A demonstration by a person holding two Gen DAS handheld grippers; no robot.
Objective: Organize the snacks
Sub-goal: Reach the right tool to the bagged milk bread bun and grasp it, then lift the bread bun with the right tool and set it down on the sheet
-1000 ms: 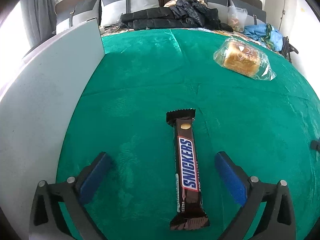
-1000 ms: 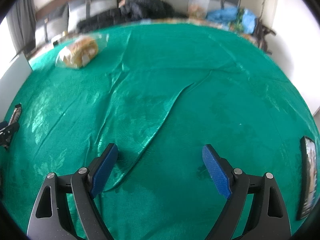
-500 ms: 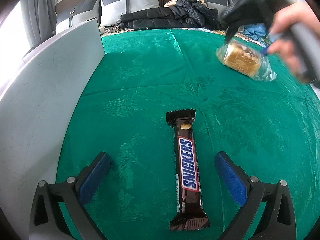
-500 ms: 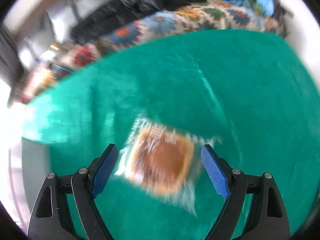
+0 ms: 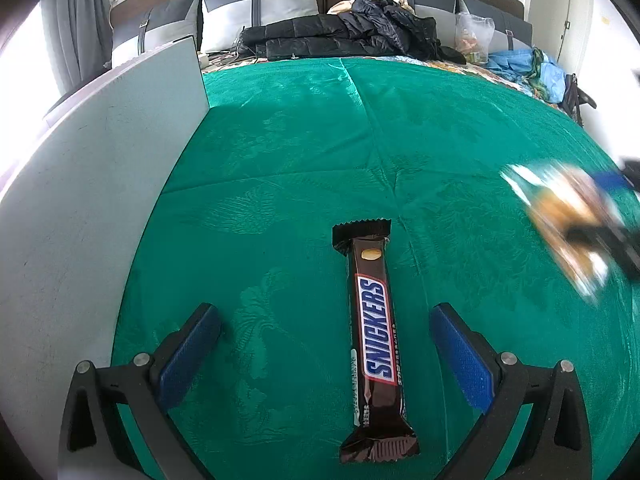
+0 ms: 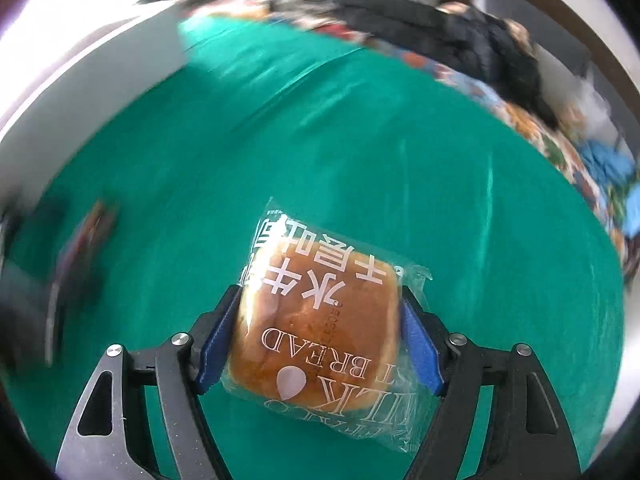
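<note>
The bagged bread [image 6: 320, 320], a golden-brown loaf slice sealed in a clear printed wrapper, is sitting between the blue pads of the right gripper [image 6: 320, 320]; its jaws have just been closing, and both pads are now pressing against the sides of the loaf, so the gripper is holding it above the green cloth [image 6: 360, 140]. The wrapper's crimped ends are sticking out past the pads on the far side and the near side. In the left wrist view the same bread [image 5: 568, 224] is showing as a blurred shape at the right edge, with the dark gripper frame beside it. The Snickers bar [image 5: 374, 340] is lying flat on the cloth, lengthwise from near to far, and it is resting between the fingers of the left gripper [image 5: 326, 348], which is standing wide apart with neither pad touching the bar. To the left, a pale grey board [image 5: 80, 200] is standing upright along the edge of the cloth. At the far side, a black padded jacket [image 5: 352, 36] is lying in front of grey and white cushions [image 5: 256, 12]. A clear plastic bag [image 5: 474, 36] with something orange inside is sitting at the far right; its contents are too small to identify, and blue fabric [image 5: 524, 68] is bunching up next to it.
</note>
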